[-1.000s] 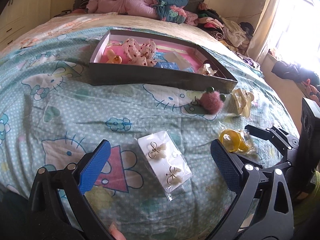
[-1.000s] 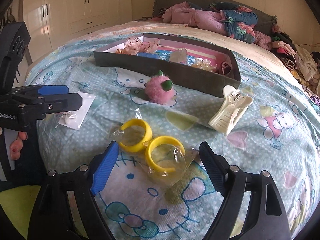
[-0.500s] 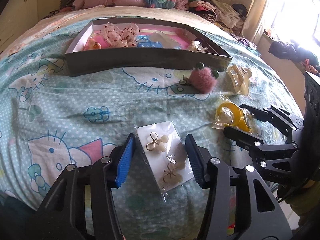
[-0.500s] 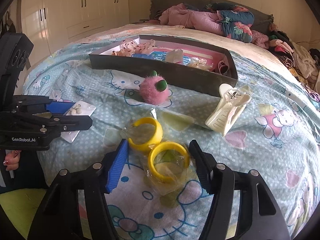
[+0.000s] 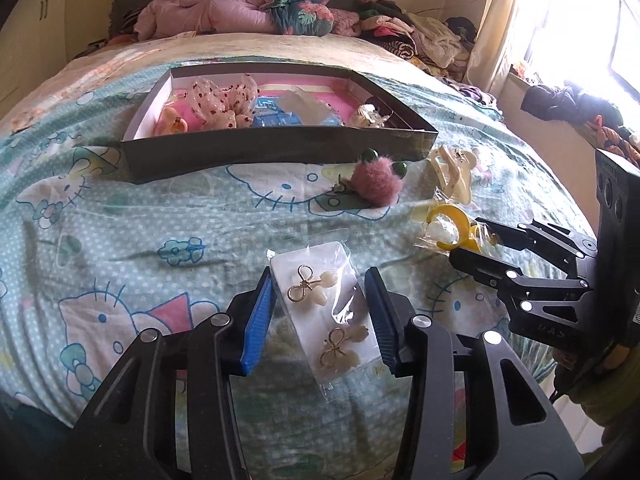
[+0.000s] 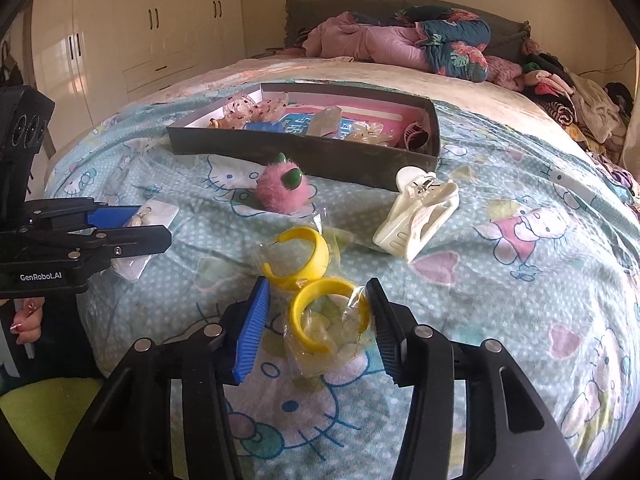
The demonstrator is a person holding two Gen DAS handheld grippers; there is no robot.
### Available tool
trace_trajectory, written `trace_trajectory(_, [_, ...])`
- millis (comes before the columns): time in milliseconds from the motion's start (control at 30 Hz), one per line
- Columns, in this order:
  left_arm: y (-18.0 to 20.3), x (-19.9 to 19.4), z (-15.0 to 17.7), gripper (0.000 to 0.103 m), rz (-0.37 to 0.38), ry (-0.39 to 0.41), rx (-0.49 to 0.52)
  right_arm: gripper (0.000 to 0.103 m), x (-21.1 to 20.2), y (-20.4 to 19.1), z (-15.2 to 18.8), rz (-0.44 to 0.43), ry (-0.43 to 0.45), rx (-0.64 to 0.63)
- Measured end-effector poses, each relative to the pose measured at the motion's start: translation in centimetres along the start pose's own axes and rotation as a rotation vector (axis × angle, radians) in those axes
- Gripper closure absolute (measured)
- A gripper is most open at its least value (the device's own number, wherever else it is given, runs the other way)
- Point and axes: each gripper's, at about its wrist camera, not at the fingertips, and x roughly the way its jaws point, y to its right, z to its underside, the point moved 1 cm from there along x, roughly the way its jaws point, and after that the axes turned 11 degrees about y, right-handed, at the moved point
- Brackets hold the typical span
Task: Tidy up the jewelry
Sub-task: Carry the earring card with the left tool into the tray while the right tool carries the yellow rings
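Observation:
A white card of bow earrings in a clear bag point(image 5: 326, 312) sits between the fingers of my left gripper point(image 5: 320, 286), which is shut on it and holds it just above the bed. A clear bag with two yellow hoop earrings point(image 6: 316, 312) sits between the fingers of my right gripper point(image 6: 318, 294), which is shut on the bag's near end. A dark open box point(image 5: 280, 148) with several hair pieces lies further back; it also shows in the right wrist view point(image 6: 312, 156).
A pink fuzzy clip point(image 5: 376, 184) and a cream claw clip point(image 5: 452, 172) lie on the Hello Kitty bedspread point(image 5: 120, 240) in front of the box. Piled clothes point(image 5: 248, 12) lie at the head of the bed. Wardrobes point(image 6: 132, 32) stand left.
Both grippers have closed from wide open onto their bags. The earring card and the hoop bag have lifted slightly off the bedspread.

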Motion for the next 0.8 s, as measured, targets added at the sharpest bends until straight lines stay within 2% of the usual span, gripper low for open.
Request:
trace_trajectory(267, [-0.8, -0.5, -0.7, 0.067, -0.012, 0.032, -0.037, 0.06, -0.7, -0.6, -1.4, -0.024, 0.035, -0.009])
trace_trajectory(300, [-0.8, -0.6, -0.7, 0.067, -0.013, 0.037, -0.039, 0.067, -0.6, -0.7, -1.6, -0.028, 0.037, -0.012])
trace_trajectory(800, [-4.1, -1.9, -3.5, 0.067, -0.063, 0.133, -0.102, 0.067, 0.6, -2.8, -4.7, -0.062, 0.076, -0.054])
